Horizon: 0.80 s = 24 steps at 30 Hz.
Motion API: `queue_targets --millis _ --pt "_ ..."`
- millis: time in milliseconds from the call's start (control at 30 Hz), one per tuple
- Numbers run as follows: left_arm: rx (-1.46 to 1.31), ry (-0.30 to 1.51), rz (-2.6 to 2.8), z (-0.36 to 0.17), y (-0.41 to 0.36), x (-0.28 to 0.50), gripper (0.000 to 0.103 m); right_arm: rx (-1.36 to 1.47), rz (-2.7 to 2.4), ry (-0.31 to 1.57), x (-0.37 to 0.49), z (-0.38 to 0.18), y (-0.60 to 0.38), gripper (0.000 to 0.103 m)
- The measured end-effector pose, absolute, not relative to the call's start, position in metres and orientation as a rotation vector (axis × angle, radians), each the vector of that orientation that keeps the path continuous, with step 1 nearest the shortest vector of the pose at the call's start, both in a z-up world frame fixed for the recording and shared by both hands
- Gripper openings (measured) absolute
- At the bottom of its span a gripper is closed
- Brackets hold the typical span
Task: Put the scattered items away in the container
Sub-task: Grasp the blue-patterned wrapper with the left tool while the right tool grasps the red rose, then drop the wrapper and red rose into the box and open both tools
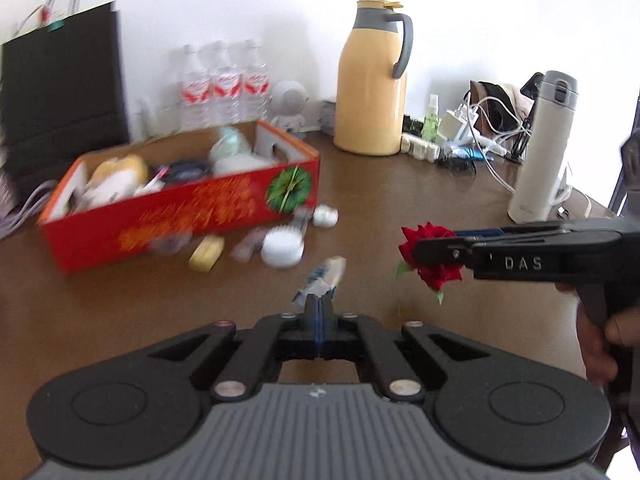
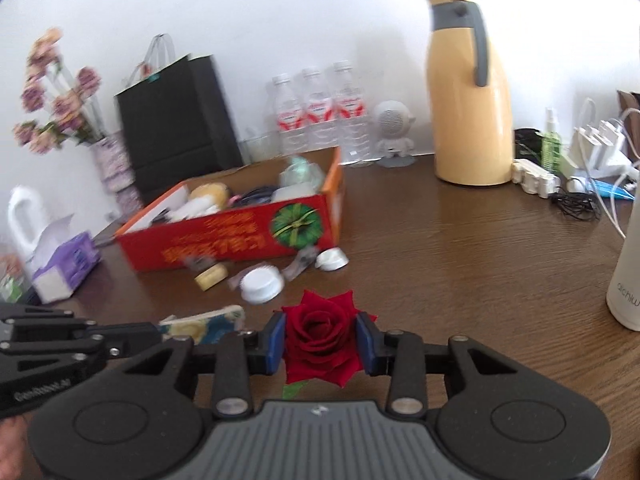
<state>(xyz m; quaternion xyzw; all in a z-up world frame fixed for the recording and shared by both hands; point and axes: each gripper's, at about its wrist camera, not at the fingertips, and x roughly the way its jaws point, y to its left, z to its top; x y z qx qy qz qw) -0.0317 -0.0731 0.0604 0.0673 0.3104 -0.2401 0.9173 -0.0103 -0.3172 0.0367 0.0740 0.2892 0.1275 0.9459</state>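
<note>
Holding the red rose [image 2: 320, 340] clamped at the bloom in the right claw [image 2: 322, 342] above the desk's [image 2: 460, 248] near edge, left claw [image 1: 319, 310] pinching a soft, light packet [image 1: 324, 276]; petals crush easily, red box [image 2: 240, 236] sits toward the far-left.

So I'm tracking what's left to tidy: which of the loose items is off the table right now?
The red rose, clamped in the right tool; the soap and white lids lie on the table.
</note>
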Motion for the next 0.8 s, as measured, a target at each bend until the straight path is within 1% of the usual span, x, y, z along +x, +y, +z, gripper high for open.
queue_targets --millis 33,67,100,133,167,200,233,267,367,433,500,533,567,600,667,700,733,800 --pt "0.152 0.652 -0.503 0.058 -0.067 -0.044 0.002 0.131 0.298 0.607 -0.017 0.036 -0.311 0.037" --pt "0.176 0.659 -0.504 0.056 -0.063 -0.056 0.006 0.112 0.332 0.619 -0.025 0.035 -0.305 0.039" --pt "0.202 0.657 -0.5 0.054 -0.061 -0.068 0.016 0.096 0.354 0.621 -0.033 0.034 -0.3 0.041" --pt "0.219 0.647 -0.495 0.052 -0.058 -0.079 0.025 0.082 0.364 0.619 -0.04 0.033 -0.295 0.048" --pt "0.222 0.635 -0.495 0.051 -0.056 -0.086 0.046 0.068 0.368 0.618 -0.046 0.033 -0.292 0.053" --pt "0.215 0.626 -0.495 0.051 -0.055 -0.09 0.055 0.06 0.368 0.617 -0.052 0.033 -0.289 0.067" --pt "0.2 0.623 -0.49 0.051 -0.054 -0.09 0.055 0.058 0.364 0.616 -0.056 0.034 -0.288 0.076" --pt "0.184 0.622 -0.48 0.051 -0.053 -0.086 0.055 0.06 0.358 0.62 -0.058 0.033 -0.288 0.077" --pt "0.149 0.649 -0.393 0.048 -0.052 -0.067 0.065 0.065 0.343 0.649 -0.058 0.032 -0.288 0.077" --pt "0.15 0.669 -0.348 0.044 -0.051 -0.058 0.068 0.043 0.344 0.66 -0.06 0.032 -0.283 0.077" --pt "0.169 0.681 -0.299 0.037 -0.051 -0.052 0.073 0.013 0.361 0.662 -0.061 0.029 -0.275 0.077" --pt "0.182 0.685 -0.274 0.034 -0.052 -0.05 0.073 0.002 0.365 0.665 -0.061 0.026 -0.271 0.078" --pt "0.191 0.688 -0.26 0.03 -0.051 -0.049 0.07 -0.007 0.362 0.671 -0.06 0.022 -0.267 0.078" --pt "0.192 0.69 -0.253 0.027 -0.05 -0.048 0.051 -0.014 0.351 0.682 -0.056 0.018 -0.263 0.077" --pt "0.173 0.693 -0.235 0.025 -0.047 -0.048 0.018 -0.017 0.322 0.713 -0.05 0.01 -0.259 0.068" --pt "0.163 0.68 -0.233 0.026 -0.044 -0.05 0.014 -0.014 0.322 0.72 -0.049 0.008 -0.258 0.056" --pt "0.163 0.663 -0.234 0.028 -0.042 -0.052 0.011 -0.023 0.32 0.711 -0.049 0.008 -0.257 0.048" --pt "0.189 0.637 -0.226 0.033 -0.04 -0.055 0.009 -0.018 0.331 0.713 -0.048 0.009 -0.256 0.044"
